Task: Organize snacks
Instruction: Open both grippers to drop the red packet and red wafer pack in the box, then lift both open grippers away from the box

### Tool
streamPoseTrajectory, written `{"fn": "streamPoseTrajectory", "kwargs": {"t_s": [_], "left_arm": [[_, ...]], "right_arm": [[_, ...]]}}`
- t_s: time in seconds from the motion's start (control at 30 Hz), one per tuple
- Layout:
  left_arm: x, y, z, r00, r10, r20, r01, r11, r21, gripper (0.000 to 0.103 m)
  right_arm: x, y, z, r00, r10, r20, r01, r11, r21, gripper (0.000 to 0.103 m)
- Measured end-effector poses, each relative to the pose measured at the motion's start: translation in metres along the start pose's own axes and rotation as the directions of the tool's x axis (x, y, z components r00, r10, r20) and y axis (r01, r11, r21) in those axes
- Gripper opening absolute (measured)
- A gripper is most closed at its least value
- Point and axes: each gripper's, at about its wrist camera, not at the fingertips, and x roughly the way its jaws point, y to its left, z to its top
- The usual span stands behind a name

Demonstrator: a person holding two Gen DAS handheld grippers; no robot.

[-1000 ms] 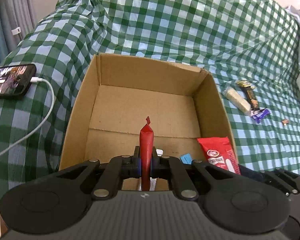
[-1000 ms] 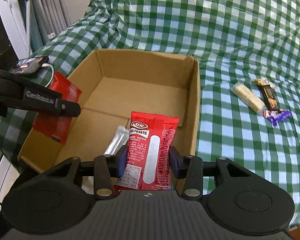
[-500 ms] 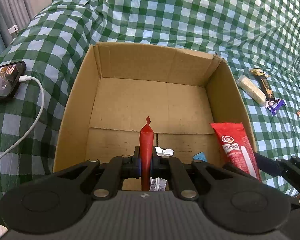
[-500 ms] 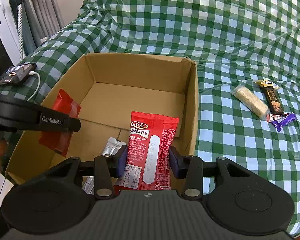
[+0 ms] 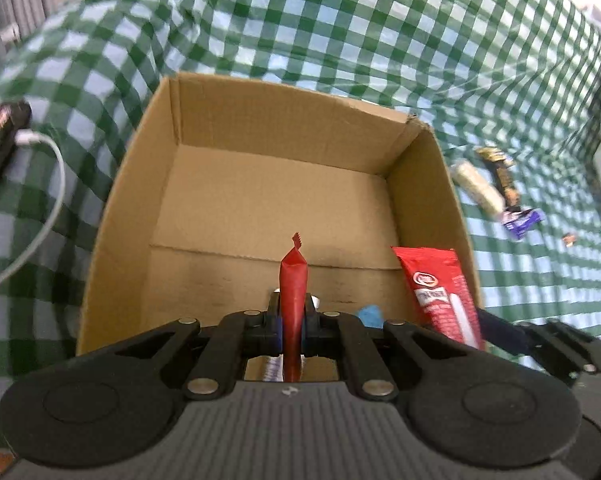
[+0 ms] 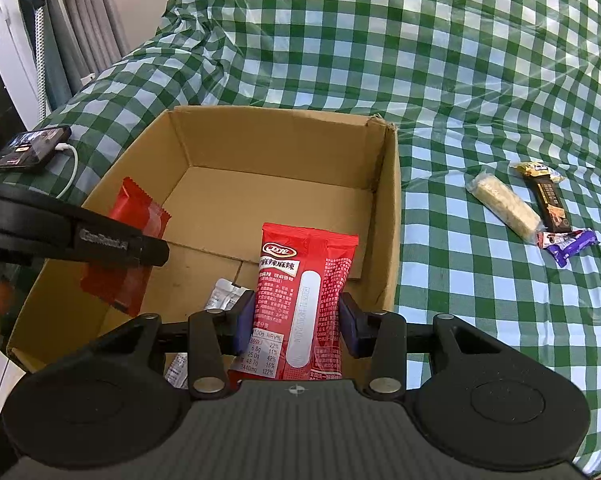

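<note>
Two sets of tongs hang over the cardboard box (image 6: 388, 216). The left tongs (image 5: 292, 322) are clamped edge-on on a plain red packet (image 5: 293, 280); the right tongs (image 6: 296, 324) pinch a printed red snack pack (image 6: 304, 292) by its sides. Three snacks lie on the checked cloth (image 6: 460, 60) (beside the box's right wall): a pale bar (image 6: 502, 204), a dark bar (image 6: 548, 196), a purple wrapper (image 6: 568, 244).
</note>
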Motion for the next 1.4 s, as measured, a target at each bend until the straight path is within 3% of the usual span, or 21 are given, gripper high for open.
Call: {"fn": "streamPoseTrajectory", "kwargs": {"t_s": [0.07,0.43,0.5,0.53,0.6,0.63,0.67,0.7,0.73,0.8,1.07,1.4], "left_arm": [[0.001,0.005,0.000,1.000,-0.012,-0.013,0.011,1.000,-0.018,0.008],[0.011,0.000,0.004,0.996,0.083,-0.015,-0.082,0.996,0.037,0.008],[0.014,-0.001,0.005,0.995,0.095,-0.022,-0.094,0.995,0.038,0.012],[0.015,0.000,0.006,0.994,0.102,-0.026,-0.101,0.994,0.031,0.021],[0.014,0.003,0.009,0.992,0.126,-0.030,-0.126,0.992,0.009,0.092],[0.009,0.005,0.009,0.988,0.154,-0.007,-0.154,0.988,-0.005,0.101],[0.002,0.006,0.007,0.985,0.169,0.033,-0.169,0.986,-0.014,0.103],[-0.007,0.006,0.004,0.981,0.179,0.075,-0.179,0.984,-0.010,0.103],[-0.010,0.005,0.002,0.980,0.182,0.080,-0.183,0.983,0.002,0.103],[-0.016,0.004,-0.005,0.981,0.190,0.041,-0.191,0.981,0.022,0.103],[-0.059,0.009,-0.050,0.978,0.209,-0.001,-0.209,0.978,0.019,0.103],[-0.119,-0.016,-0.103,0.972,0.221,0.073,-0.227,0.970,0.088,0.103]], "right_arm": [[0.000,-0.001,0.000,1.000,-0.002,0.001,0.002,1.000,0.003,0.046],[0.008,0.000,0.000,1.000,0.002,-0.002,-0.002,1.000,0.003,0.046],[0.011,0.000,0.000,1.000,0.002,-0.001,-0.002,1.000,0.000,0.046],[0.012,0.000,0.000,1.000,0.003,0.000,-0.003,1.000,0.000,0.046],[0.012,0.000,0.000,1.000,0.005,0.001,-0.005,1.000,-0.006,0.049],[0.012,0.001,0.001,1.000,0.003,0.007,-0.003,1.000,-0.013,0.058],[0.010,0.002,0.002,1.000,-0.008,0.016,0.008,1.000,-0.021,0.067],[0.007,0.002,0.002,0.999,-0.028,0.033,0.029,0.999,-0.032,0.087],[0.001,0.004,0.001,0.997,-0.055,0.061,0.058,0.997,-0.045,0.095],[-0.010,0.006,-0.005,0.992,-0.077,0.096,0.084,0.994,-0.072,0.095],[-0.059,0.012,-0.044,0.998,-0.059,0.026,0.060,0.997,-0.044,0.099],[-0.127,0.023,-0.071,0.992,-0.057,0.111,0.060,0.998,-0.022,0.100]]}}
